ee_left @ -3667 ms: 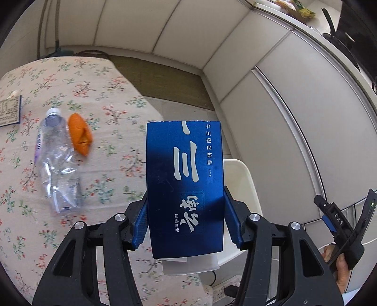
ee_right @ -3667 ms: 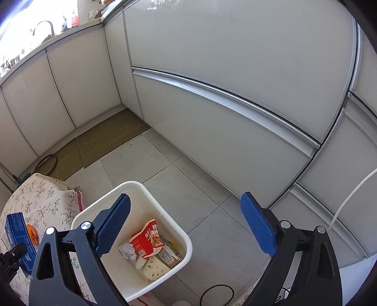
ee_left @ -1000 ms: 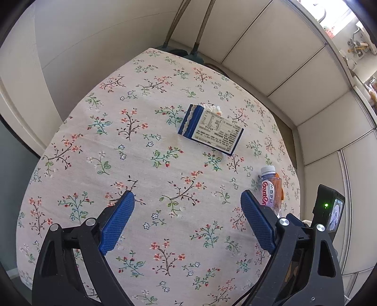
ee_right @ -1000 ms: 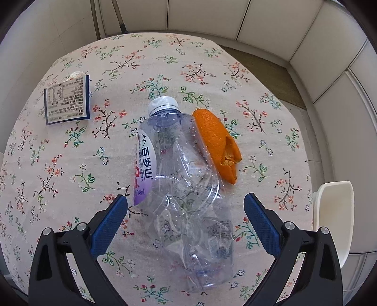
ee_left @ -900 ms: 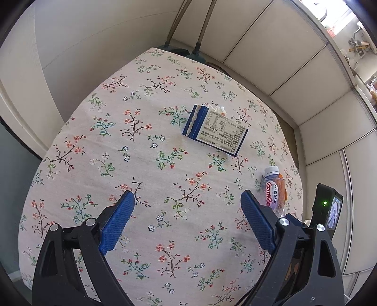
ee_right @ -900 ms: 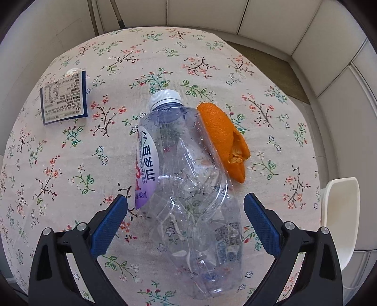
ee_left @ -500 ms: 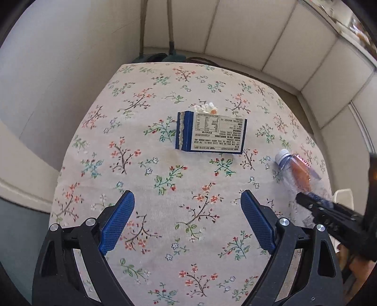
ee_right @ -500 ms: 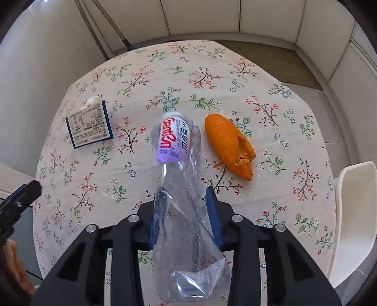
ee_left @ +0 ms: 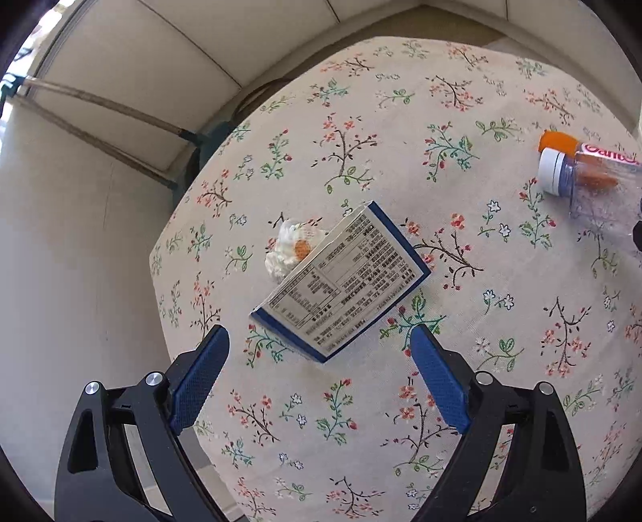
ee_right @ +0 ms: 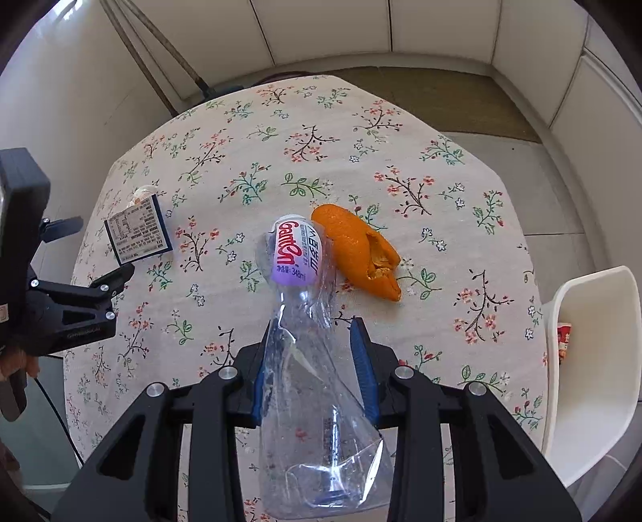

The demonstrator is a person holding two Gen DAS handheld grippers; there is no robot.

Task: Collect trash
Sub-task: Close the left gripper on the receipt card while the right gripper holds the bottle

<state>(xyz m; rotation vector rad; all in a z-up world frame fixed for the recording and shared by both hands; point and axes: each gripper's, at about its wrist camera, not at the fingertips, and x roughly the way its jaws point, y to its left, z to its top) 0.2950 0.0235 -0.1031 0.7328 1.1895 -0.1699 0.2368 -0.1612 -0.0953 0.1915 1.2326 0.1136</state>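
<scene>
My right gripper (ee_right: 315, 341) is shut on a crushed clear plastic bottle (ee_right: 299, 281) with a purple label, held tilted just above the flowered tablecloth (ee_right: 441, 200). Beside the bottle lies an orange peel (ee_right: 357, 249). A blue-edged carton (ee_left: 341, 277) with a printed white label lies flat on the cloth, and a crumpled white tissue (ee_left: 287, 249) sits against its far side. My left gripper (ee_left: 317, 375) hangs open just short of the carton, with nothing between its fingers. In the left wrist view the bottle (ee_left: 590, 180) and the peel (ee_left: 557, 142) show at the right edge.
A white trash bin (ee_right: 590, 361) stands off the table's right edge with a red wrapper inside. Pale cabinet panels (ee_right: 361, 28) and two leaning poles (ee_right: 160, 44) back the table. The left gripper's body (ee_right: 48, 289) sits over the table's left edge.
My right gripper closed on the bottle and lifted its neck end off the cloth. My left gripper rolled and moved closer to the carton, which now sits larger between its fingers.
</scene>
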